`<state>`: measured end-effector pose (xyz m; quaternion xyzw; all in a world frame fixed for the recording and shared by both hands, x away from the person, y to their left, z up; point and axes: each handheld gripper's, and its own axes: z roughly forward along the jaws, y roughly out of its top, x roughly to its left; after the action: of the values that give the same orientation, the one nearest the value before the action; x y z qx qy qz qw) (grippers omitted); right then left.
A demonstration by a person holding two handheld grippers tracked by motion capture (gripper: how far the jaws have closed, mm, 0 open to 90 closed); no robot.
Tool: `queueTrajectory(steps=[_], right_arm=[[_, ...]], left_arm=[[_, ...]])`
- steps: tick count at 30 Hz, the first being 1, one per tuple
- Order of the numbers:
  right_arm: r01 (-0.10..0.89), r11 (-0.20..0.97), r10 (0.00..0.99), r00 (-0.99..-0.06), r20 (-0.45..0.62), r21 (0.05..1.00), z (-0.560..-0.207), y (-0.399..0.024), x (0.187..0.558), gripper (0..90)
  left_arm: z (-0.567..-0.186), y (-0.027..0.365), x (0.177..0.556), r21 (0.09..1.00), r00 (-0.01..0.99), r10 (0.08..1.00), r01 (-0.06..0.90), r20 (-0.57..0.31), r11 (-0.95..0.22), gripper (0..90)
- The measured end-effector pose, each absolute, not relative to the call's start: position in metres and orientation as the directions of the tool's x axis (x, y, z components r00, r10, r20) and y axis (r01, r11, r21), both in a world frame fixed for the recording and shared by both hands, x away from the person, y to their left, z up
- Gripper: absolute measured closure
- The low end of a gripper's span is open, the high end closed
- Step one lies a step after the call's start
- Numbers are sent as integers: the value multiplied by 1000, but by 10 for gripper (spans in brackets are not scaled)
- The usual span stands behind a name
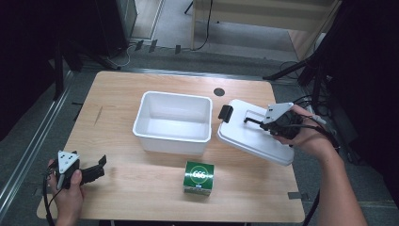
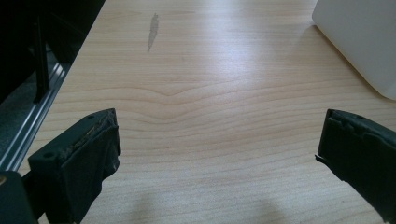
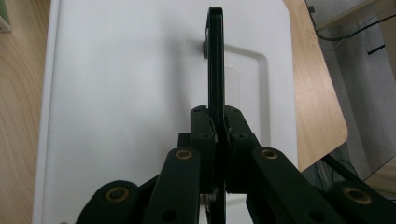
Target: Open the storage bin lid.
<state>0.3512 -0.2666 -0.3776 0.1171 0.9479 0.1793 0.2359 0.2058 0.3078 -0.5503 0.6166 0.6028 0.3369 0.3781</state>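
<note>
The right gripper (image 1: pixel 254 121) is clamping the thin black handle (image 3: pixel 215 60) of the white lid (image 1: pixel 244 134), its 2 jaws pressing flat against the handle from both sides in the right gripper view. The person's right hand (image 1: pixel 301 132) is gripping the tool from the table's right side, with the grey three-cornered plate riding on top. The lid is sitting tilted at the right side of the wooden table (image 1: pixel 141 188), its near corner reaching toward the table's right edge and a black latch (image 1: pixel 226 113) showing at its far left corner. Whether the lid's underside is touching the tabletop I cannot tell.

Just left of the lid, the white bin (image 1: pixel 172 121) is standing open in the middle of the table, near the lid but seemingly not touching it. In front of the bin, a green box (image 1: pixel 198 178) is sitting apart from both, toward the near edge.

The left gripper (image 1: pixel 96 165) is resting low at the near left corner, held in the left hand (image 1: pixel 68 188). Its 2 jaws are standing wide apart with only bare wood between them, and the bin's white wall (image 2: pixel 359 42) is showing at the upper right of the left gripper view.
</note>
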Motion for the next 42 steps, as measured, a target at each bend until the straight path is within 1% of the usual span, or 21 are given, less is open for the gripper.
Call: queueTrajectory(steps=[7,13,22,29,32,34,42], right_arm=[[158,909,315,-866,-389,385,-398,-269,353,854],[193,905,337,-868,-363,379,-427,-269,357,854],[220,904,356,-863,-360,366,-451,-272,358,854],[230,892,378,-853,-360,390,-460,-273,357,854],[234,892,380,-853,-359,387,-466,-272,355,854],[235,900,374,-850,-371,368,-472,-271,353,854],[246,893,385,-851,-356,377,-475,-271,350,844]], left_arm=[[-550,307,206,873,46,998,489,-35,8,0],[-551,307,206,872,46,998,489,-33,6,0],[-551,307,206,871,47,998,491,-31,4,0],[-551,306,206,872,43,999,490,-30,5,0],[-551,306,206,871,43,999,491,-29,4,0],[-551,306,206,871,44,999,492,-27,2,0],[-551,307,206,873,39,999,489,-29,7,0]])
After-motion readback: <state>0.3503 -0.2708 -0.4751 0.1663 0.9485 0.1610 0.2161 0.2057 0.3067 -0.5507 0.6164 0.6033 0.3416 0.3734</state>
